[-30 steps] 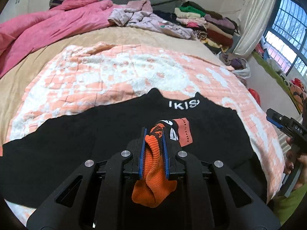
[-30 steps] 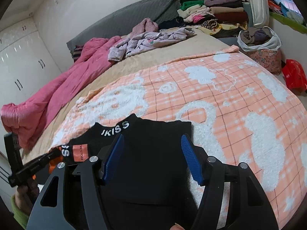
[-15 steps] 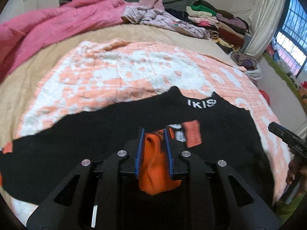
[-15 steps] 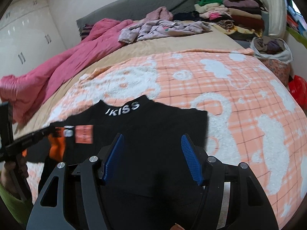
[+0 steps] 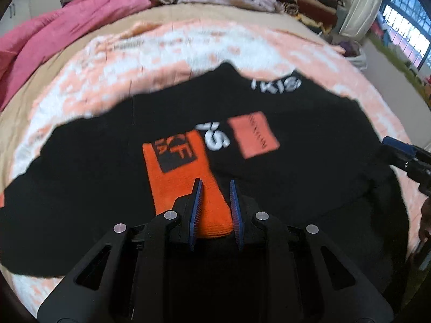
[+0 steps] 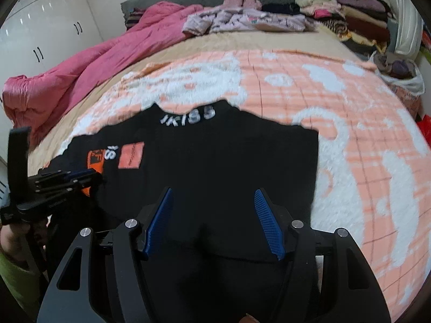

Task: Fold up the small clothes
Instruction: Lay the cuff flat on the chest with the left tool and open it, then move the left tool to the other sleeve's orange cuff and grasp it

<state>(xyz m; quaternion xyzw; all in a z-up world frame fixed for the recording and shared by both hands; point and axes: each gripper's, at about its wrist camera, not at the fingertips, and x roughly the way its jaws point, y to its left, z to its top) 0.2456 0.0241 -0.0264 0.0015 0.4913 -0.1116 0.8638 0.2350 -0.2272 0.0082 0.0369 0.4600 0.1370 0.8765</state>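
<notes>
Black top [image 5: 309,177] lies spread on the orange-and-white blanket [image 5: 113,62] over the bed, neck w/ white lettering [image 5: 274,84] pointing toward the headboard; its orange cuff [image 5: 180,172] is laid flat across the chest, beside a white "S" and a salmon patch [image 5: 253,134]; left claw [image 5: 214,188] sits over the near end of the cuff, blue pads parted a little, ribbed cuff edge between them; whether the pads touch the cloth: cannot tell; frame is motion-blurred. Right claw [image 6: 212,196] hangs over the right half of the top, pads wide apart, nothing between them but black cloth below; contact w/ cloth not clear. In right wrist view the left claw [image 6: 80,177] shows at the left edge, low over the orange cuff [image 6: 95,160]. Pink quilt [image 6: 89,62] bunched along the bed's left side; lilac garment [image 6: 242,20] and a stack of folded clothes [image 6: 347,13] near the headboard, well apart from the top.
</notes>
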